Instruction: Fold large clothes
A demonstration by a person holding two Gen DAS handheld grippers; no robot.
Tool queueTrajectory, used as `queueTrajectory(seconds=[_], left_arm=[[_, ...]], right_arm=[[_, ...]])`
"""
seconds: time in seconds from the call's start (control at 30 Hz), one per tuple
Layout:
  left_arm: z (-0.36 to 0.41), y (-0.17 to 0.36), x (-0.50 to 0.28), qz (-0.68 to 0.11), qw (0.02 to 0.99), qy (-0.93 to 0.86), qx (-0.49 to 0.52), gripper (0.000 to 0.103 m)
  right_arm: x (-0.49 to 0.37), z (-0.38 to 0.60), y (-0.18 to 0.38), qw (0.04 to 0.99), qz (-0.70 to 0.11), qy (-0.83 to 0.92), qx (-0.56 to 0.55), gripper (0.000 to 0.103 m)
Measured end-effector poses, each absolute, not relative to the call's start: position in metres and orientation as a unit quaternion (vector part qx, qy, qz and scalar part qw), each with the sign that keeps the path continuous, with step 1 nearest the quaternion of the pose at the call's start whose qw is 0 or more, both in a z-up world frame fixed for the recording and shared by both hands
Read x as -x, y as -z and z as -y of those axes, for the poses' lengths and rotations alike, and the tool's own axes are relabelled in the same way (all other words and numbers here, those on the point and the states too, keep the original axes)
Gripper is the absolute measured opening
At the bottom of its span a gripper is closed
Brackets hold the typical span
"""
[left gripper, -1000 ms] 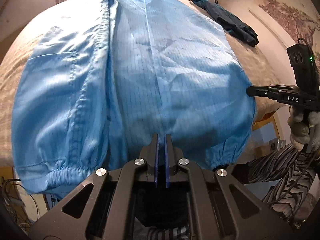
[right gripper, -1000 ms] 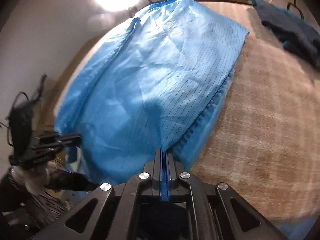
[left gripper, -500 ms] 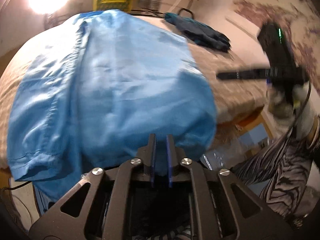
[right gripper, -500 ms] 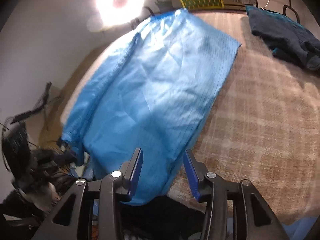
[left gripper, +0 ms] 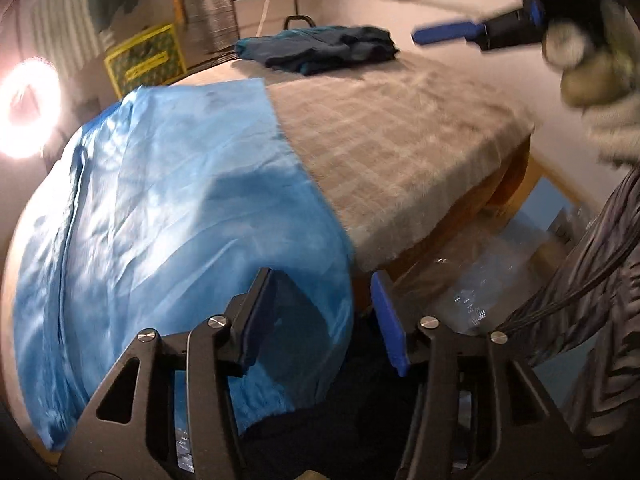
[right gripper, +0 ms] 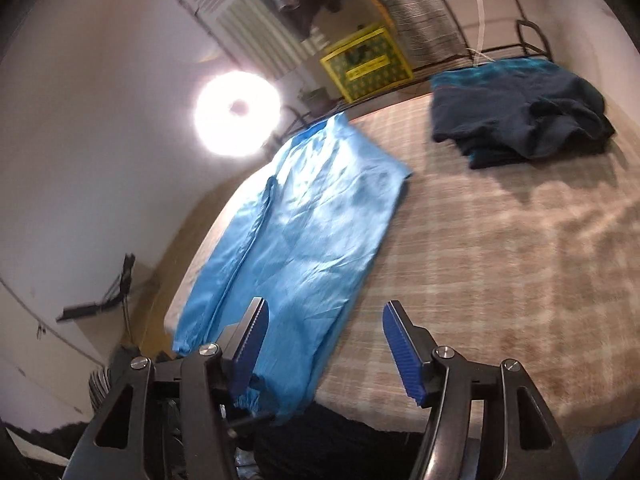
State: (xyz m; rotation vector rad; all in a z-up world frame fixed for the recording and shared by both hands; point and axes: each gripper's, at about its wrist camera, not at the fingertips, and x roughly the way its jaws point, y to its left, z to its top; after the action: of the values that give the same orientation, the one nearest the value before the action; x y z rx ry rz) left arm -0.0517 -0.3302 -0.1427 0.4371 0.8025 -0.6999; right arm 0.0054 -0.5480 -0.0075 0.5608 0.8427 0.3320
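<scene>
Our left tongs [left gripper: 322, 312] have just been opening and stand wide, nothing pinched, the blue garment's [left gripper: 172, 216] cuffed hem hanging just beneath them. It lies long on the bed [right gripper: 500, 248], stretching away from us. Our right tongs [right gripper: 324, 340], also freshly parted and empty, sit past its right edge, so left's nearer.

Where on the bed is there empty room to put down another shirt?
The plaid blanket lies bare between the blue garment along one side and the dark clothes pile at the far end. The nearer stretch beside the blue garment is free too.
</scene>
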Motion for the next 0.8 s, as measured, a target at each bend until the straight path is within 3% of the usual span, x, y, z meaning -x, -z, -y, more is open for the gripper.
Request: queueTrajectory(seconds=[0.3,0.4,0.57,0.6,0.63,0.7,0.8], left_arm=[[0.358,0.171,0.048,-0.355,0.847,0.273,-0.285,0.057],[0.356,0.170,0.041,-0.357,0.851,0.267,-0.277,0.046],[0.352,0.167,0.041,-0.356,0.847,0.287,-0.269,0.036],[0.350,0.166,0.042,-0.355,0.847,0.294,-0.266,0.029],[0.348,0.163,0.043,-0.357,0.846,0.301,-0.257,0.016],[0.340,0.156,0.037,-0.375,0.846,0.314,-0.214,0.007],[0.322,0.147,0.018,-0.420,0.835,0.331,-0.130,0.003]], right_arm=[[-0.003,0.557,0.012,0.860,-0.395,-0.164,-0.277,0.064],[-0.002,0.555,0.010,0.862,-0.395,-0.167,-0.271,0.064],[-0.003,0.555,0.008,0.865,-0.391,-0.163,-0.271,0.064],[-0.002,0.557,0.007,0.865,-0.389,-0.162,-0.273,0.064],[-0.003,0.558,0.007,0.864,-0.388,-0.162,-0.275,0.064],[-0.006,0.559,0.007,0.863,-0.388,-0.160,-0.280,0.064],[-0.016,0.558,0.010,0.861,-0.395,-0.155,-0.282,0.064]])
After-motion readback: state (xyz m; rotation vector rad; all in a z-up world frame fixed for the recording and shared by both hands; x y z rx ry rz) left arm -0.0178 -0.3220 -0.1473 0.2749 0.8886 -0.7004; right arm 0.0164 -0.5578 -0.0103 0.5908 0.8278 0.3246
